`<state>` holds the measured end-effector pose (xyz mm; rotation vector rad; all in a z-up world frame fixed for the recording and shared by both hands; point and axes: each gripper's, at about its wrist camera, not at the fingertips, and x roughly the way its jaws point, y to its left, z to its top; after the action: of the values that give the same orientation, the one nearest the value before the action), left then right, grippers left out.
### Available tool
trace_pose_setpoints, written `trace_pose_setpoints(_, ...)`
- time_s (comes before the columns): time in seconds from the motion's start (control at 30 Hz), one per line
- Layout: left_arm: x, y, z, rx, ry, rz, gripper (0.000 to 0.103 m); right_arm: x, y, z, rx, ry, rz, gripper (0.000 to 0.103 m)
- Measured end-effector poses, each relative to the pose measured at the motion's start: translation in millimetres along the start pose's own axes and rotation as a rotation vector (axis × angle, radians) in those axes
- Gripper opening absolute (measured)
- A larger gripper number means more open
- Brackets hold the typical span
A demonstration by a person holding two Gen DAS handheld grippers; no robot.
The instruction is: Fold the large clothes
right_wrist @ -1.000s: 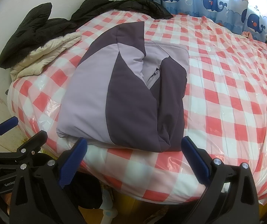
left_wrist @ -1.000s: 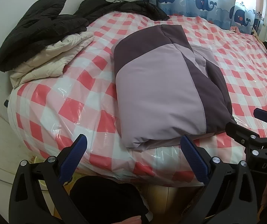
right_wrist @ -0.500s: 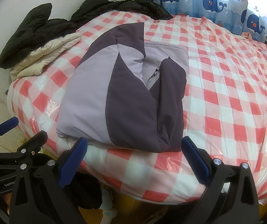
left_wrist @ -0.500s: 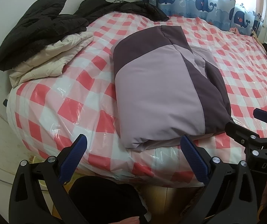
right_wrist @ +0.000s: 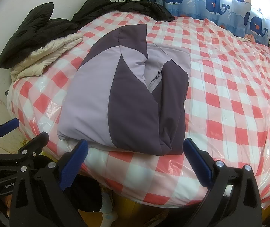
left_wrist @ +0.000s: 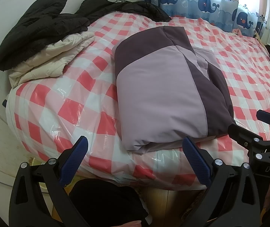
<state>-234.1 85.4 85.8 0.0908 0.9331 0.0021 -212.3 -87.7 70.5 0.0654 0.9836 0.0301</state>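
The purple jacket [left_wrist: 165, 94] lies folded into a neat bundle near the front edge of the bed [left_wrist: 59, 102], light lilac panel on top, dark plum alongside. Left gripper [left_wrist: 135, 160] hangs just off the bed edge in front of it, jaws spread wide, nothing between them. Right gripper [right_wrist: 135, 160] sits beside it, also gaping and empty. Over at the far left corner, a cream quilted coat [left_wrist: 51, 60] sits under a black puffer jacket [left_wrist: 38, 36]. Whale-print curtains [right_wrist: 210, 1] hang behind.
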Motion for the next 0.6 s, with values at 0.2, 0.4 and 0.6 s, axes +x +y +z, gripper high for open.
trace_pose_setpoints(0.2, 0.2, 0.2, -0.3, 0.000, 0.000, 0.001, 0.096, 0.3, 1.1, 0.3, 0.000, 0.001, -0.001, 0.096)
trace_pose_setpoints(0.4, 0.9, 1.3, 0.0, -0.001, 0.000, 0.000, 0.096, 0.1, 1.9, 0.4, 0.000, 0.001, -0.002, 0.096)
trace_pose_setpoints(0.6, 1.2, 1.1, -0.6, -0.001, 0.001, 0.001, 0.096, 0.3, 2.4, 0.4, -0.001, 0.001, -0.004, 0.096)
